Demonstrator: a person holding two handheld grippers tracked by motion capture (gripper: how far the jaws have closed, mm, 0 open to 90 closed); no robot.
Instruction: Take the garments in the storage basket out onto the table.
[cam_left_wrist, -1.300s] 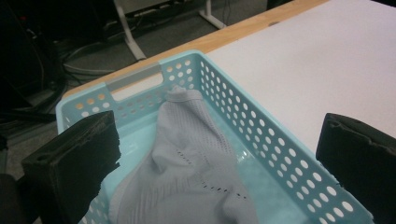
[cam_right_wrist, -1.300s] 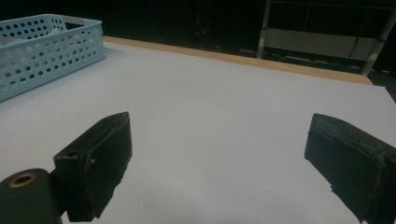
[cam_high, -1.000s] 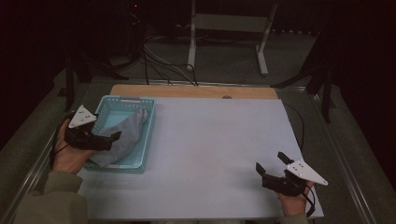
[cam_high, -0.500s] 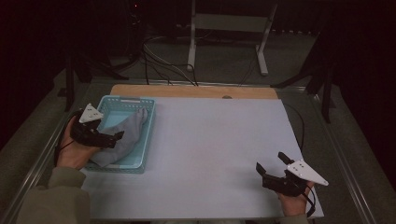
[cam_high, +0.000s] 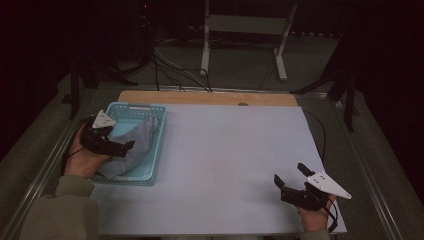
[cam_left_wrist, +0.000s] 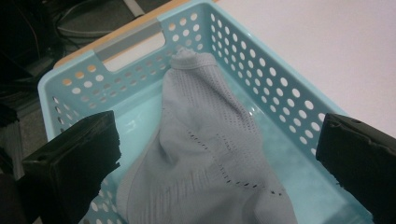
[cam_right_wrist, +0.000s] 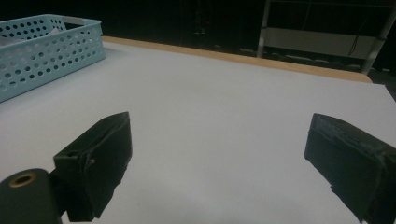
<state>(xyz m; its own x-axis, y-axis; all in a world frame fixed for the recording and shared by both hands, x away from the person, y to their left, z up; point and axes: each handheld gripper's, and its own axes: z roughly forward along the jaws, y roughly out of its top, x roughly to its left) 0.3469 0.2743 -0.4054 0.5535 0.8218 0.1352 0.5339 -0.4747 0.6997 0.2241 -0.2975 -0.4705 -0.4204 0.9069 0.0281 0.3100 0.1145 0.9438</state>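
Since a second ago your left claw (cam_high: 127, 145) has crept up along the left side of the bench, and it now hangs over the near half of the basket (cam_high: 156, 150) with its jaws spread wide around nothing. Your right claw (cam_high: 290, 176) has not stirred; it rests near the bench's near right corner, jaws wide apart and empty over the bare white sheet (cam_high: 225, 150).

You are reaching for the grey sock (cam_left_wrist: 210, 154), which lies inside the pale blue basket at the bench's left edge. Its long axis runs from the near left corner of the basket toward the far right one, with the narrow hemmed end (cam_left_wrist: 191, 58) pointing at the far wall by the handle slot.

Expect it to be light, limp and thin: it will fold and trail when lifted, not hold shape. Judging by the left gripper view, the raised fold in the middle is your best bite, since the knit there stands clear of the basket floor.
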